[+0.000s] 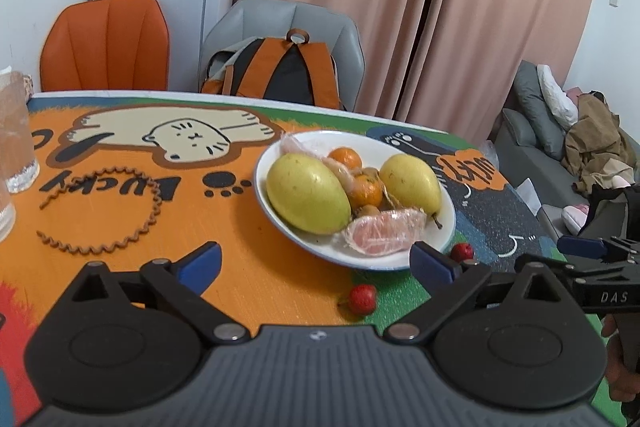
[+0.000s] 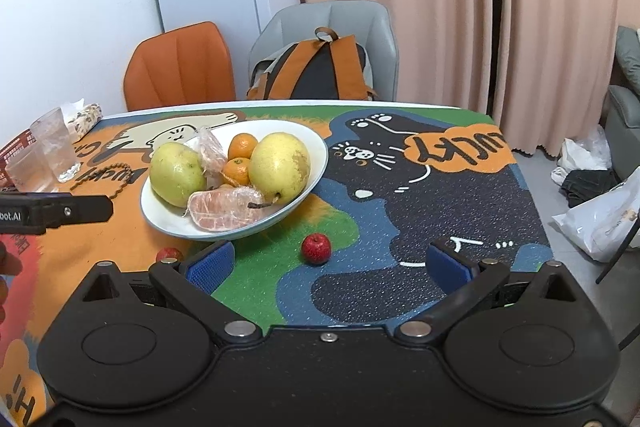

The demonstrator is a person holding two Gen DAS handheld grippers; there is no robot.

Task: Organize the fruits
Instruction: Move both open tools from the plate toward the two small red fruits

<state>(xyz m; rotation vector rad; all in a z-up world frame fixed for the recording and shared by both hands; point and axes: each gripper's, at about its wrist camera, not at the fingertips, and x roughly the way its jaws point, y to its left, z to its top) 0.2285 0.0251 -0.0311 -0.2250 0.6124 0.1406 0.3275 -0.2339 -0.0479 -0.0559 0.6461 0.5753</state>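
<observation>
A white bowl (image 1: 394,146) (image 2: 318,147) on the cartoon-cat table mat holds two yellow-green pears (image 1: 306,199) (image 2: 280,167), small oranges (image 1: 346,158) (image 2: 242,145) and film-wrapped pomelo segments (image 1: 382,237) (image 2: 226,209). Two small red fruits lie loose on the mat in front of the bowl. One (image 1: 362,299) (image 2: 170,254) is nearer my left gripper, the other (image 1: 462,251) (image 2: 316,247) nearer my right. My left gripper (image 1: 316,263) stands open just short of the bowl, with nothing between its pads. My right gripper (image 2: 330,263) is also open, with the second red fruit lying just beyond its fingertips.
Clear glasses (image 1: 16,131) (image 2: 54,147) and a brown bead loop (image 1: 120,211) lie left of the bowl. An orange chair (image 1: 106,43), a grey chair with a backpack (image 1: 280,67) and pink curtains stand behind the table. A sofa (image 1: 532,131) and plastic bags (image 2: 600,219) are to the right.
</observation>
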